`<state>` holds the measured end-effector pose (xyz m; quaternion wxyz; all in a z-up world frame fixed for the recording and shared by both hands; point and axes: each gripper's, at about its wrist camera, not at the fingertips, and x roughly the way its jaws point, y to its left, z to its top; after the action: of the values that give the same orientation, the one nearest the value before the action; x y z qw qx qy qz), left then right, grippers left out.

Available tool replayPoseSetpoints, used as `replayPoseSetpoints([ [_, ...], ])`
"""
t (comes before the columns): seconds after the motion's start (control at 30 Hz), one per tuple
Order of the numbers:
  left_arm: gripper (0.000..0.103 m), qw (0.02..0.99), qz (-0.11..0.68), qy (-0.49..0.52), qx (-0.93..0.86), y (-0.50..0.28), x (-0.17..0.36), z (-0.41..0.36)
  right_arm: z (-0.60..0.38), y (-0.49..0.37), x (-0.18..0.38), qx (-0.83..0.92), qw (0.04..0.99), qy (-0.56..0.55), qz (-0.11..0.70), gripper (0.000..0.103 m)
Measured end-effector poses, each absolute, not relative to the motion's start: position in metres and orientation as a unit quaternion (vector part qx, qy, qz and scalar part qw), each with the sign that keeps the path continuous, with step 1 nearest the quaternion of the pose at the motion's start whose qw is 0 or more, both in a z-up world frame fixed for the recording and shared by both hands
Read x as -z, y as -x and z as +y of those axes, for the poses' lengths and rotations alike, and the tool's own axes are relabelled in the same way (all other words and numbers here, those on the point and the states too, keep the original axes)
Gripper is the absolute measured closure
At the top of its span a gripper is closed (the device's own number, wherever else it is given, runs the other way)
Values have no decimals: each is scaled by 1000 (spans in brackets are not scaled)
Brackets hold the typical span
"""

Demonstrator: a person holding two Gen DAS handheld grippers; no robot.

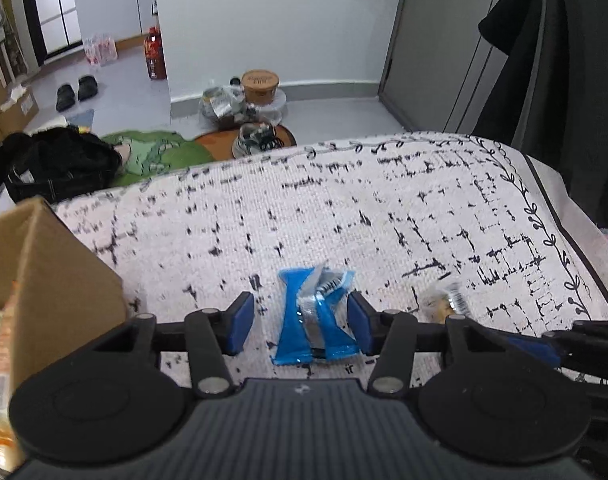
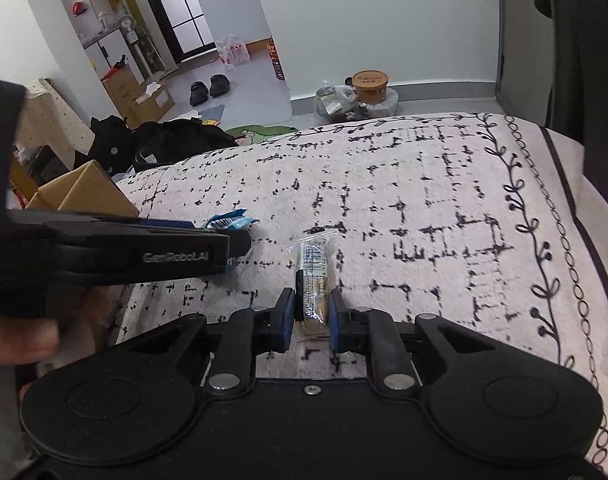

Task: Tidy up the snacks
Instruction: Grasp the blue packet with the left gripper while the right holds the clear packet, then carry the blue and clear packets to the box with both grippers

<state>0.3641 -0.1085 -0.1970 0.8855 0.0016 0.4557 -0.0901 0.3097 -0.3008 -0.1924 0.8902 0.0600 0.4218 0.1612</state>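
A blue snack wrapper (image 1: pixel 314 318) lies on the white patterned cloth (image 1: pixel 344 208), between the fingers of my left gripper (image 1: pixel 302 322), which is open around it. My right gripper (image 2: pixel 311 320) is shut on a clear-wrapped snack bar (image 2: pixel 314 280) resting on the cloth. That bar shows blurred in the left wrist view (image 1: pixel 444 300). The left gripper (image 2: pixel 144 254) appears at the left of the right wrist view, over the blue wrapper (image 2: pixel 230 220).
An open cardboard box (image 1: pixel 44 280) with snacks inside stands at the left edge of the cloth; it also shows in the right wrist view (image 2: pixel 84 192). Beyond the cloth's far edge the floor holds bags, shoes and a round tub (image 1: pixel 260 84). Dark clothes (image 1: pixel 544 40) hang at right.
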Motion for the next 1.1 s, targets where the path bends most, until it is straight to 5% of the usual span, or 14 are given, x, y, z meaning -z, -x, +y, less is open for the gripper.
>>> replayPoseSetpoints([
  [0.13, 53, 887, 453, 4, 83, -363, 199, -108, -302, -310, 191, -164, 890, -60, 420, 83],
  [0.23, 72, 888, 454, 12, 75, -362, 198, -107, -299, -311, 190, -165, 893, -57, 415, 81],
  [1.1, 75, 901, 423, 73, 57, -305, 138, -92, -304, -289, 160, -144, 910, -100, 375, 87],
])
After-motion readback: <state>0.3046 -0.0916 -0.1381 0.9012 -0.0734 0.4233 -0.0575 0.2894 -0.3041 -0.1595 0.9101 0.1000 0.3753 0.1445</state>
